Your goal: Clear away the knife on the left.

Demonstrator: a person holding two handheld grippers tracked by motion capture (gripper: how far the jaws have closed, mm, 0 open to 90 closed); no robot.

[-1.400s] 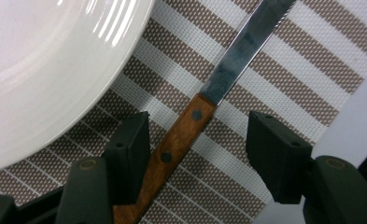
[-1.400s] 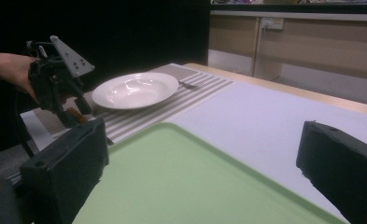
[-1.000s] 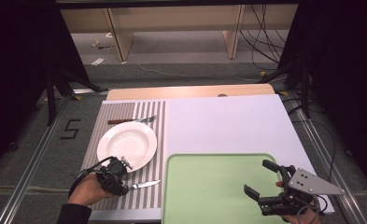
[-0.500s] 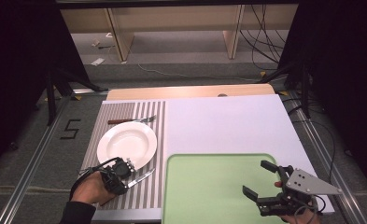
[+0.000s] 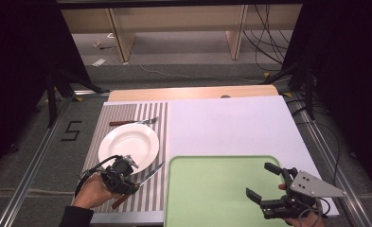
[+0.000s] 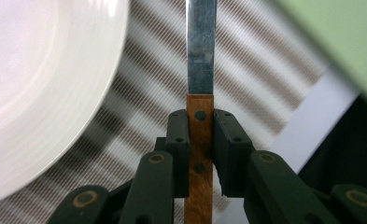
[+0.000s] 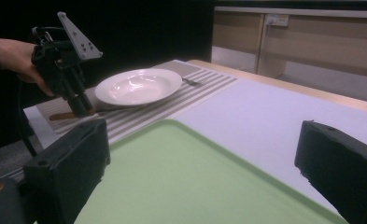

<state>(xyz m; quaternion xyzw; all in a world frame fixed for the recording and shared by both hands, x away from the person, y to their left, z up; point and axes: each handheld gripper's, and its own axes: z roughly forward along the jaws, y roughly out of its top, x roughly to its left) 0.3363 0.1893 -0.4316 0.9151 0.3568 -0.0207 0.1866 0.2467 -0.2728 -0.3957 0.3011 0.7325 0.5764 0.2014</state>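
The knife sits in my left claw, whose two black jaws are pressed together on the flat sides of its brown wooden handle, just behind the point where the steel blade begins. I judge the grip is taken that close to the blade so that the knife cannot swing or droop. The blade points straight away from the claw, out over the grey and white striped placemat, and from above it angles toward the corner of the green tray. I cannot tell whether the knife is lifted clear of the mat or resting on it. Just beside the claw, on the same mat, is a round white plate, and beyond the plate lies a fork with a brown handle, set crosswise at the far edge of the mat. The mat covers the left part of the desk, whose white surface is bare to the right. My right claw hovers over the near right part of the green tray with its jaws spread wide and nothing between them, probably kept ready and out of the way while my left claw works.
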